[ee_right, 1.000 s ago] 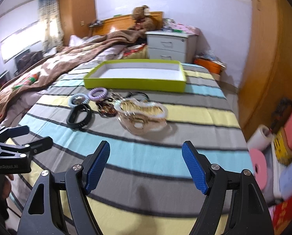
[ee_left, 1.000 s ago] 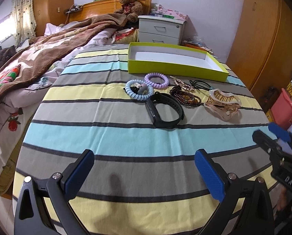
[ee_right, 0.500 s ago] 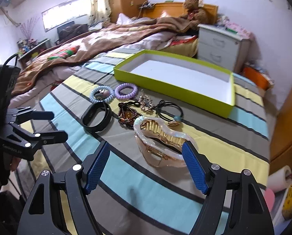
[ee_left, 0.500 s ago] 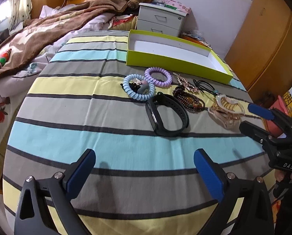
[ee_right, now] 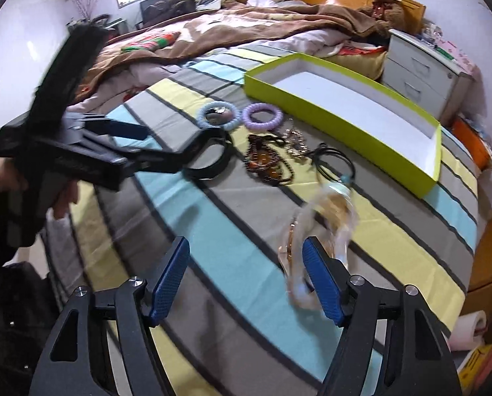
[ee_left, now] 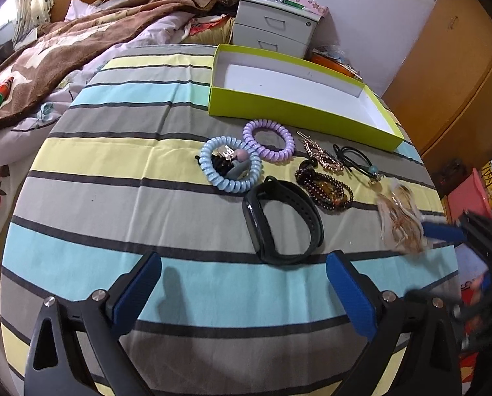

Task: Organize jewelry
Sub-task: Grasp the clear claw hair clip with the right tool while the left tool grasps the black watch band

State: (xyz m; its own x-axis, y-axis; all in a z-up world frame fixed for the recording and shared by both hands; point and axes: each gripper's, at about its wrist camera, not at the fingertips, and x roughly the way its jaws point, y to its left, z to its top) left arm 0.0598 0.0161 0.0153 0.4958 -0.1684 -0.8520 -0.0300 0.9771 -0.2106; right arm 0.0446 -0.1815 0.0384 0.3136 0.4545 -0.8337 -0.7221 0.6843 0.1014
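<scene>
Jewelry lay in a cluster on the striped bedspread (ee_left: 120,204), in front of an empty green box (ee_left: 298,112). Black wristband (ee_left: 280,221) lay just beyond the left tongs (ee_left: 244,293), whose jaws stood released with nothing between them. Clear hair claw (ee_right: 321,227), blurred, lay against the outer side of the right-hand pad of the right tongs (ee_right: 246,283); those jaws, just narrowing slightly, gaped apart over bare cloth.
</scene>
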